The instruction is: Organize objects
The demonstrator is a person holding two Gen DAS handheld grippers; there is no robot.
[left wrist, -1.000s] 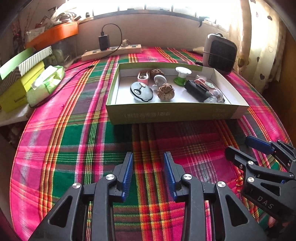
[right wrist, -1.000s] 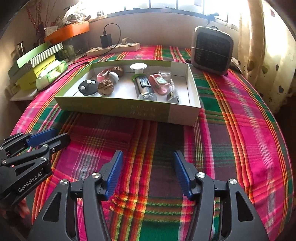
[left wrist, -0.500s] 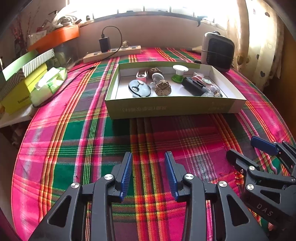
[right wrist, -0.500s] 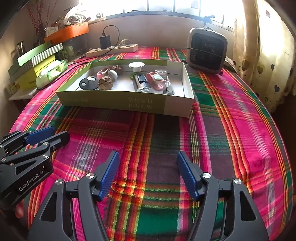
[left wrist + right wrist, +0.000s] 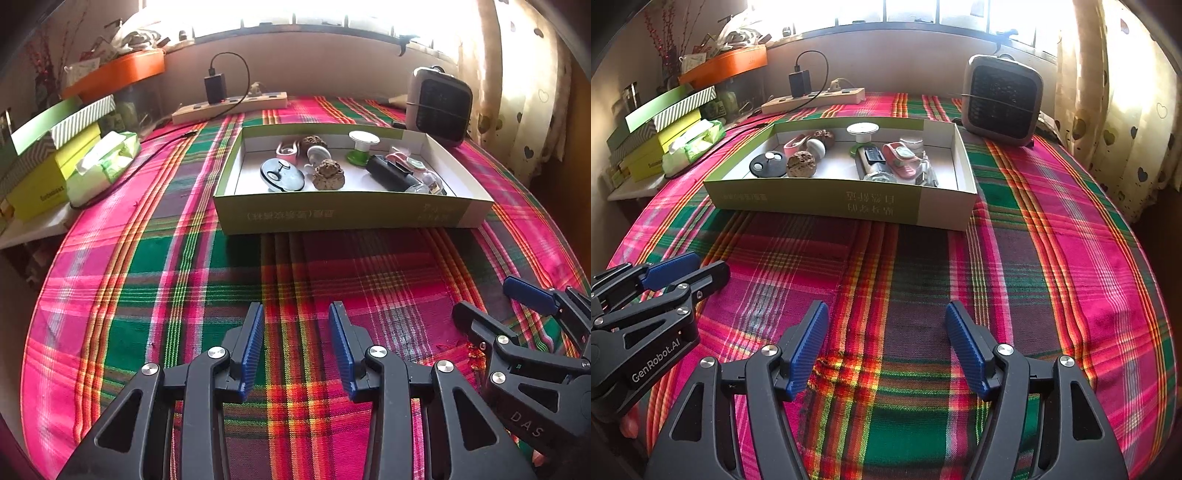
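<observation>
One shallow cardboard box (image 5: 351, 218) is sitting on one plaid tablecloth (image 5: 147, 266). Inside it, two brown knobbly walnuts (image 5: 328, 174) are lying, along with one round dark disc (image 5: 282, 175), one green-based white-topped stand (image 5: 363, 145), one black cylinder (image 5: 391, 173) and two pinkish pieces (image 5: 901, 157). Beyond the box, one small heater (image 5: 1001, 99) and one power strip (image 5: 812, 99) are standing. Two grippers (image 5: 882, 347) are hovering over the cloth.

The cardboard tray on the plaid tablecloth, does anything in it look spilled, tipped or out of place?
Nothing stands out. The cardboard tray sits flat on the tablecloth, and its small items, such as the walnut and the black cylinder, all lie inside its walls.
</observation>
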